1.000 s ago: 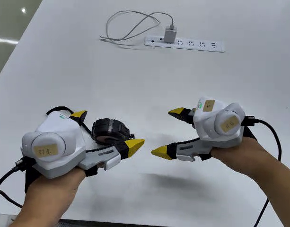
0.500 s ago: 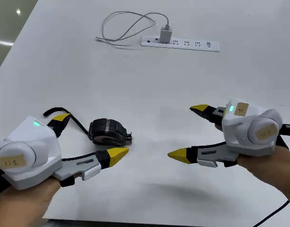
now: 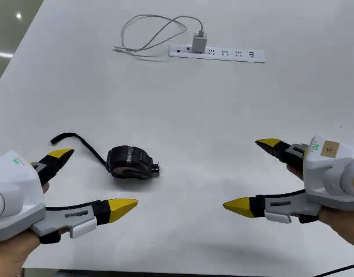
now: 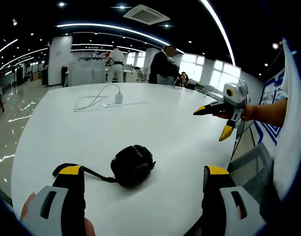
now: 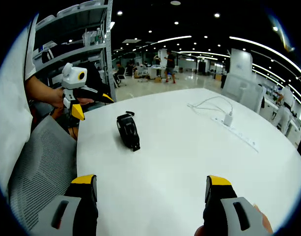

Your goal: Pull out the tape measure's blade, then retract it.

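- You held the left gripper (image 3: 96, 179) low and close to your body. Its yellow-tipped jaws were spread wide, gripped nothing, and pointed out across the white table (image 3: 194, 109).
- You held the right gripper (image 3: 250, 174) at much the same height, angled in toward the left one. Its jaws were also wide apart and empty.
- Counted: two grippers, one tape measure (image 3: 129, 162), one power strip (image 3: 217, 53), and one charger (image 3: 198, 42) with one looped cable (image 3: 148, 30).
- The tape measure lay on its side just ahead of the left gripper, in line with the gap between its jaws and touching neither tip.
- Its black strap (image 3: 78, 140) trailed back toward the left gripper's farther jaw.
- From the right gripper it sat well apart, ahead and off toward the left jaw's side.
- The blade looked wound in, though the case mouth was too small to be sure.
- The power strip lay far beyond both grippers.
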Available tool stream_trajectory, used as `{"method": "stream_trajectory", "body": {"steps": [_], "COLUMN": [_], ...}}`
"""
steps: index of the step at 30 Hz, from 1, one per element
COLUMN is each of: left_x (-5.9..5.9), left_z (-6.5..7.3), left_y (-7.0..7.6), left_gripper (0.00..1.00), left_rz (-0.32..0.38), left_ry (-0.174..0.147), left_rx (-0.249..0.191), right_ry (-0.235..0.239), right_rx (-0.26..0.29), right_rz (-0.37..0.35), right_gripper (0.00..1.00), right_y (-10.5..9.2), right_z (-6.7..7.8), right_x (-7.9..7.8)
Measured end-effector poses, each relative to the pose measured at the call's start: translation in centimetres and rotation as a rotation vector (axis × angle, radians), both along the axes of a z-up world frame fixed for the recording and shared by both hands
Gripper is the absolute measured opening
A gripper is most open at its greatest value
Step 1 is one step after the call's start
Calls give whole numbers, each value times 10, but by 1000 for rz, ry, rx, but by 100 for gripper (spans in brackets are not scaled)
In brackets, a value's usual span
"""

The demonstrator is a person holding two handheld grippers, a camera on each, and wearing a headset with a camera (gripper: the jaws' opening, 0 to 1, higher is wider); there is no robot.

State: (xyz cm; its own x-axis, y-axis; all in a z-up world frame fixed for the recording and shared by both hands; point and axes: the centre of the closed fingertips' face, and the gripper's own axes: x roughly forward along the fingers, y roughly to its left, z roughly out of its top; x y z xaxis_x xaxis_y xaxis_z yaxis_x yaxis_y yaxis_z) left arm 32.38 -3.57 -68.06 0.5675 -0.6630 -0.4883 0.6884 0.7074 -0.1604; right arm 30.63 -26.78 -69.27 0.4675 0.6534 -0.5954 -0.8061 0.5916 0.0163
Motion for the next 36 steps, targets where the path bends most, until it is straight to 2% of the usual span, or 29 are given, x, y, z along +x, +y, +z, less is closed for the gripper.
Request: {"method": "stream_trajectory", "body": {"steps": [2,3,6,8,12,16,17,18,20,21,29,36], "left_x": [-3,-4,-9,-15,-20,-25,-25,-26,-30,-33,-37,-38], "left_z": [-1,-2,-3,-7,-10,-14,-15,-17,-21,-23,-25,-25], "left_y": [2,5,9,13,22,30,32,35,38,37,42,44], "left_gripper": [99,99,99,99,99,99,99,99,99,99,99,99], "left_rz": [-15,-20,-32,-57,-71,-103,-112,-132,-199,-215,-217,-225], "left_ry": [8,6,22,27,34,31,29,16,-24,-20,3,5], "left_rx": [6,18,17,47,67,116,133,170,253,266,251,250], "right_ry": [5,12,29,33,48,58,62,66,68,72,86,94], "right_rx": [-1,4,9,10,27,23,22,17,5,3,-3,-8], "right_rz": [0,-7,-20,-28,-45,-55,-56,-57,-54,-55,-69,-73], "right_gripper": [87,88,89,90,91,91,90,90,89,89,89,88], "right_y": [-3,-4,-9,-12,-17,-25,-26,-27,-29,-30,-37,-38], "right_z": [-1,-2,-4,-3,-3,-6,-7,-7,-10,-11,-14,-14], "right_x": [-4,-6,-12,-15,-20,-24,-25,-27,-30,-31,-38,-41]}}
